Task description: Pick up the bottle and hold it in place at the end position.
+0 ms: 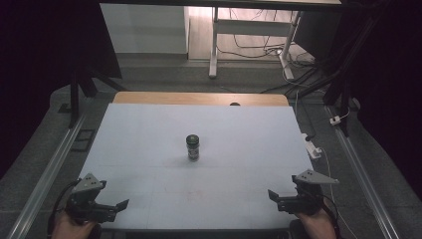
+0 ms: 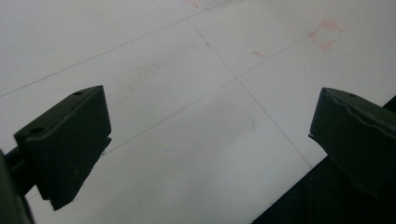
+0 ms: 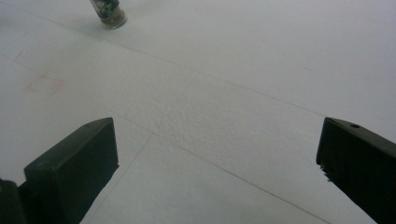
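Around us the room is dark, with a lit strip of floor, desk legs and loose cables beyond the far edge of the table (image 1: 149,129). Its white top takes up the middle of the high view, ruled by faint lines into panels, with a wooden edge at the back and metal rails along both sides. A small red square (image 2: 326,33) is drawn on the sheet near our side, likely a marker for placing things.

Our left gripper (image 1: 112,206) sits at the near left corner of the table and our right gripper (image 1: 278,195) at the near right corner, both low over the sheet and pointing inward. We judge these to be resting positions, well apart from the work so that the middle stays clear to the camera. In each gripper view the two black jaws stand wide apart with bare white sheet between them — both are released and hold nothing.

The small jar (image 1: 192,147) stands upright and alone near the centre of the table, dark-lidded with a dark label — its base (image 3: 111,17) also peeks in at the top of the right gripper view. Standing free like this, it leaves room for jaws to close on it from either side.
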{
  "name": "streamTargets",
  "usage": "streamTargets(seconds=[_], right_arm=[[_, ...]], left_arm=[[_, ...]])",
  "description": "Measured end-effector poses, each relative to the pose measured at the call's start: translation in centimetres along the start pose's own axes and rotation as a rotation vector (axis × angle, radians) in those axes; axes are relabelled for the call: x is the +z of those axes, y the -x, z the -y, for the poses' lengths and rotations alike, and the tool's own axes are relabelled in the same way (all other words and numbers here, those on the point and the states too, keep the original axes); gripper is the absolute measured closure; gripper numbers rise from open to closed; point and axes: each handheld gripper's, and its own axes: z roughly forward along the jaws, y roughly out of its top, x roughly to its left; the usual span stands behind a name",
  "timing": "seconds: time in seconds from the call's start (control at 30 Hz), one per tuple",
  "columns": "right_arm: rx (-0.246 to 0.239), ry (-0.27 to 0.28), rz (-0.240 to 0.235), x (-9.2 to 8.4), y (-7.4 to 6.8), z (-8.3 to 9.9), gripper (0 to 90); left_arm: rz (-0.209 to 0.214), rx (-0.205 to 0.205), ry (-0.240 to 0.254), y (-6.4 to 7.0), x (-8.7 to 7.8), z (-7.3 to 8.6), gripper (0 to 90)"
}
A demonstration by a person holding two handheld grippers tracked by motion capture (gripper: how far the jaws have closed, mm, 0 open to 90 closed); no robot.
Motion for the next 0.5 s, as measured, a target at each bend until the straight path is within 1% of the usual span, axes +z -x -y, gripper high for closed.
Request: streamTargets(seconds=[0.07, 0.1, 0.2, 0.3, 0.5], right_arm=[[0.003, -0.002, -0.005, 0.02, 0.03, 0.00, 0.0], [0.002, -0.008, -0.018, 0.07, 0.07, -0.01, 0.0], [0.000, -0.013, -0.017, 0.11, 0.05, -0.02, 0.0], [-0.007, -0.020, -0.028, 0.19, 0.05, -0.04, 0.0], [0.002, -0.025, -0.043, 0.23, 0.16, -0.07, 0.0]], left_arm=[[0.002, 0.000, -0.003, 0.01, 0.03, -0.01, 0.2], [0.006, -0.002, -0.004, -0.03, 0.03, -0.01, 0.3], [0.017, -0.009, -0.005, -0.17, 0.02, -0.02, 0.3], [0.023, -0.016, -0.007, -0.24, 0.04, -0.03, 0.0], [0.033, -0.021, -0.008, -0.36, 0.01, 0.00, 0.0]])
